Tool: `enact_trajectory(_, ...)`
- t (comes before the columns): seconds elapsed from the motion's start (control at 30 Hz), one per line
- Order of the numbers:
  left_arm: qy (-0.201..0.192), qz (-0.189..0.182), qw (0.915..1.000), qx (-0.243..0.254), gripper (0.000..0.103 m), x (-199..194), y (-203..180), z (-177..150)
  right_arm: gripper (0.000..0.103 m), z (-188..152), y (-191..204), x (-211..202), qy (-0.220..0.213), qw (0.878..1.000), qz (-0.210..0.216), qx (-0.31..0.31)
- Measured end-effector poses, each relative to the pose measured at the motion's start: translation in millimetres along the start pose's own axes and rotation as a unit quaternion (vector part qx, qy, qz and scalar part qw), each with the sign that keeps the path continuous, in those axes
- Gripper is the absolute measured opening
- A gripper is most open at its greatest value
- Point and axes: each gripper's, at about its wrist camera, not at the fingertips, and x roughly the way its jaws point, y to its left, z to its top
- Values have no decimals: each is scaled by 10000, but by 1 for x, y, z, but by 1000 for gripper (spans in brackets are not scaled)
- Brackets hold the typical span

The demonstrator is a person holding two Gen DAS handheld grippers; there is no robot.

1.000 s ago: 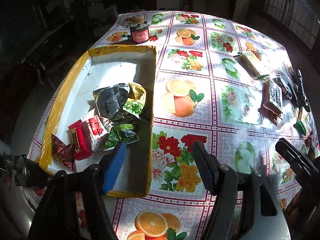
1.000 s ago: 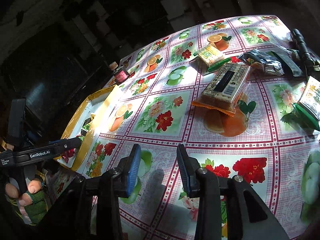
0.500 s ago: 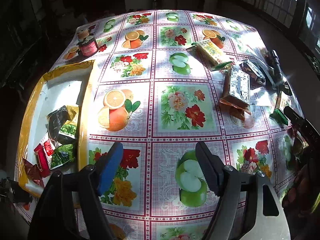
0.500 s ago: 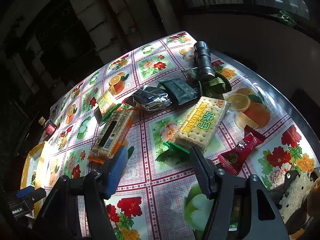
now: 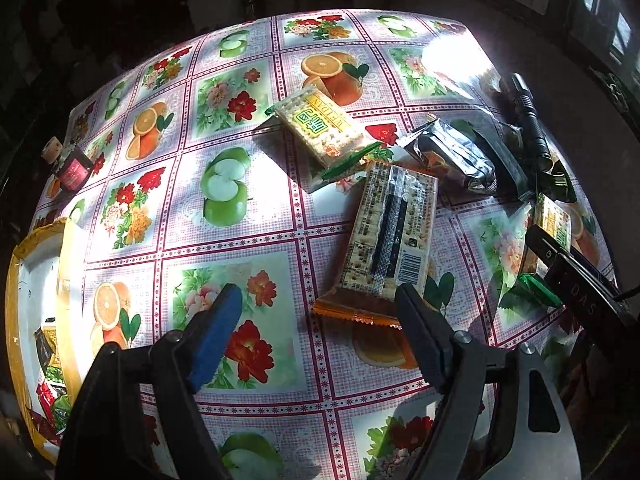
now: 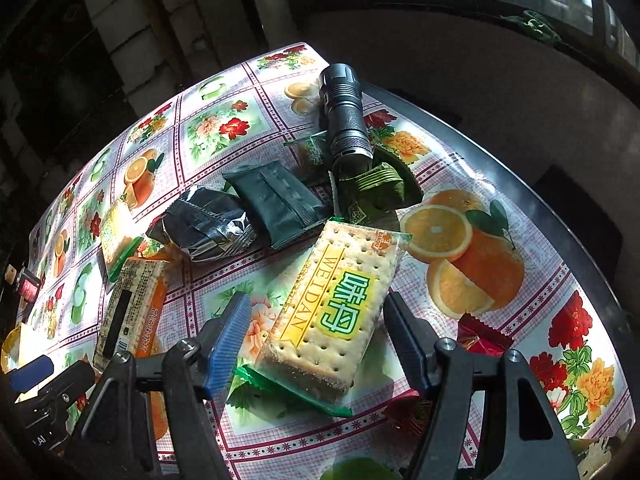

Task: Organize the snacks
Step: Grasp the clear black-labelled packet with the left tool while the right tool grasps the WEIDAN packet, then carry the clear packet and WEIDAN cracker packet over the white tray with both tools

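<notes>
The left gripper (image 5: pixel 318 312) hangs over the table (image 5: pixel 240 240), which carries a fruit-and-flower cloth. Its jaws are opening and nothing lies between them. The orange-ended cracker pack (image 5: pixel 390 240) lies label down just beyond the right fingertip; contact cannot be confirmed in this view.

The right gripper (image 6: pixel 316 314) is positioned over the green-ended WEIDAN cracker pack (image 6: pixel 340 308). Its jaws are opening. The near end of the pack lies between the fingers, but the pads stand clear of its sides and the pack rests flat on the table.

Positions relative to the WEIDAN cracker pack, right wrist view:
- Dark green flat pouch (image 6: pixel 280 200): just beyond the far end, overlapping the silver-black foil pack (image 6: pixel 204 228) to its left.
- Folded green wrappers (image 6: pixel 376 192): beyond the far right corner, with the black flashlight (image 6: pixel 346 116) resting against them.
- Red candy wrapper (image 6: pixel 484 334): near, to the right.
- Orange-ended cracker pack: to the left, apart.

The yellow-rimmed white tray (image 5: pixel 36 264) sits at the left table edge in the left wrist view, well apart from the packs. It holds several small wrapped snacks (image 5: pixel 50 384). A small red-labelled jar (image 5: pixel 72 168) stands beyond the tray.
</notes>
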Motion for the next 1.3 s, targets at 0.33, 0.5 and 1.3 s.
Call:
enact_trajectory(0.33,26,-18,9998,208,87,35,-29,34,66,4,10,10,-43,9987,-244,-445)
enact_trajectory(0.5,75,-87,9992,371,57,47,-36,25,49,1,18,9,-26,9969,-59,-780)
enact_trajectory(1.3,-68,589,9923,-1086,55,-42,95,-90,46,-71,83,-67,114,9623,2222,-1563)
